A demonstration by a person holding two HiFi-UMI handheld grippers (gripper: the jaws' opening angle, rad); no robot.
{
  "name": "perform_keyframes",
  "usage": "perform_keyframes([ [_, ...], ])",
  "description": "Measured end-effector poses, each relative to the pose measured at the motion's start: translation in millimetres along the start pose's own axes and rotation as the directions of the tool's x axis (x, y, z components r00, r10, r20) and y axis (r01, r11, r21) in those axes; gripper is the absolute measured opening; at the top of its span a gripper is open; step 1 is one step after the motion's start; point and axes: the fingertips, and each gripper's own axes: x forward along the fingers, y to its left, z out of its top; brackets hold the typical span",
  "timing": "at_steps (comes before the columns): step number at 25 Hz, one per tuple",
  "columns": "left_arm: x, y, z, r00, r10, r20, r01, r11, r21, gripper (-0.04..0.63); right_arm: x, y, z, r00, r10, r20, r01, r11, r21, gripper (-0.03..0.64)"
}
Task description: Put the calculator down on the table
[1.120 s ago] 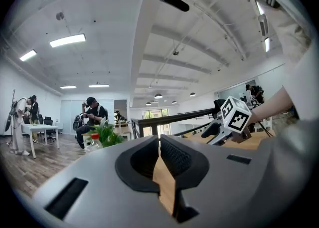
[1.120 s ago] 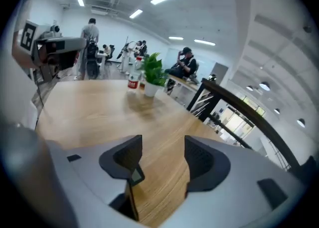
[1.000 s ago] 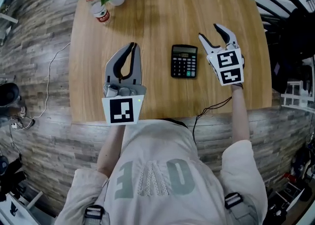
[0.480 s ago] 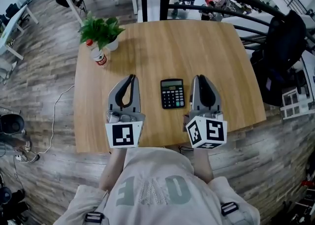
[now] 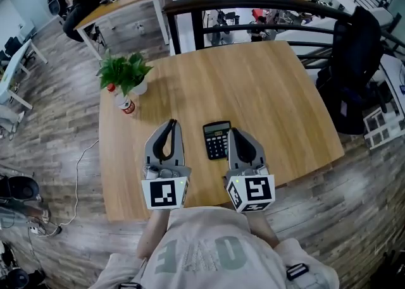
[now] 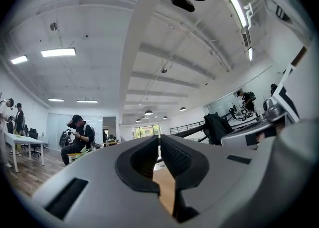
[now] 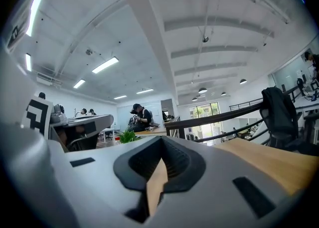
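The black calculator (image 5: 217, 139), a flat slab with rows of small keys and a pale display, lies face up on the smooth, round-cornered wooden table (image 5: 272, 85), so the placing looks done. The left hand-held gripper (image 5: 171, 124) and right hand-held gripper (image 5: 233, 132) flank it, their grey jaws closed on nothing, ribbed pads meeting. The next move calls only for keeping clear of it.

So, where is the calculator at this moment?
In the head view the calculator lies flat on the table, between the left gripper and the right gripper.
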Motion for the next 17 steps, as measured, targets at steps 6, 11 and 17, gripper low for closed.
perform_keyframes([
  [6, 2.1, -3.1, -5.3, 1.000, -0.019, -0.018, 0.019, 1.000, -0.012, 0.020, 7.8, 5.8, -7.1, 1.000, 0.022, -0.020, -0.022, 1.000, -0.005, 0.018],
  [11, 2.2, -1.4, -10.9, 0.999, -0.018, -0.034, 0.017, 1.000, -0.013, 0.020, 10.1, 11.2, -7.3, 0.999, 0.042, -0.029, -0.042, 0.999, -0.018, 0.018],
  [17, 7.4, 6.1, -10.7, 0.999, -0.022, -0.032, 0.022, 1.000, -0.001, 0.020, 15.9, 15.0, -4.9, 0.999, 0.041, -0.026, -0.042, 0.998, -0.047, 0.018],
])
